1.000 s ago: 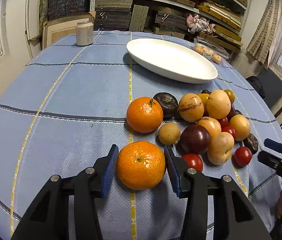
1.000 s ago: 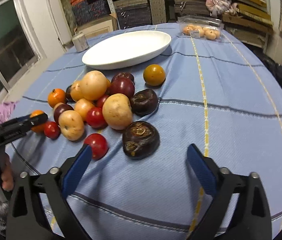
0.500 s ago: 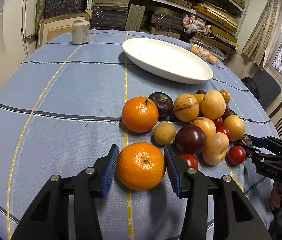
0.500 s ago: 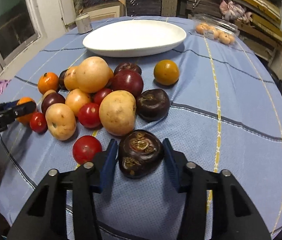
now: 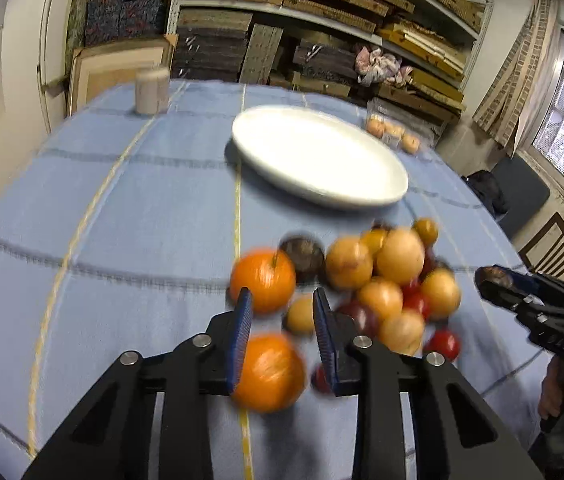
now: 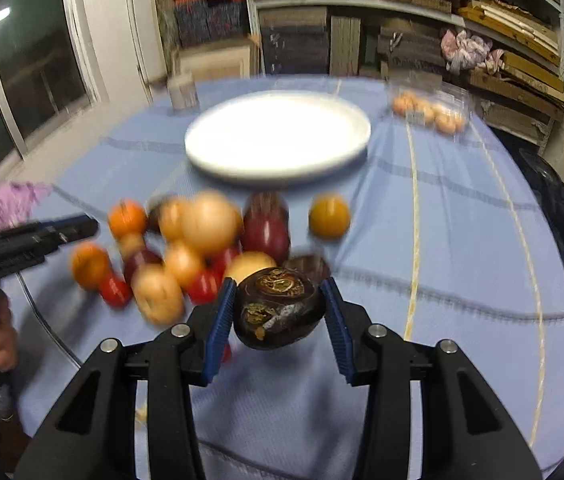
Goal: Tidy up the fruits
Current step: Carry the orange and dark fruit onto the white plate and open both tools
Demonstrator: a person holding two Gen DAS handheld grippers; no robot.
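Note:
My left gripper (image 5: 282, 296) hangs over the blue tablecloth with its jaws closing. An orange (image 5: 270, 372) lies under them, low between the fingers, and the right pad does not touch it. A second orange (image 5: 262, 280) sits just past the fingertips, at the left end of a pile of yellow, red and dark fruit (image 5: 385, 280). My right gripper (image 6: 278, 282) is shut on a dark brown wrinkled fruit (image 6: 278, 312), held clear of the cloth in front of the pile (image 6: 202, 240). In the left wrist view, the right gripper (image 5: 485, 280) shows at the right. The white plate (image 5: 321, 196) (image 6: 274, 172) stands beyond the pile.
A small can (image 5: 150, 92) stands at the far left of the table. A clear box of small fruit (image 6: 429, 114) sits at the far right. One yellow-orange fruit (image 6: 329, 216) lies apart, right of the pile. A wooden chair (image 5: 553, 244) stands off the table's right edge; shelves fill the back wall.
The right jaws closed on the dark fruit and lifted it. The left gripper rose and its jaws narrowed, while the orange that was between them slid lower in the view.

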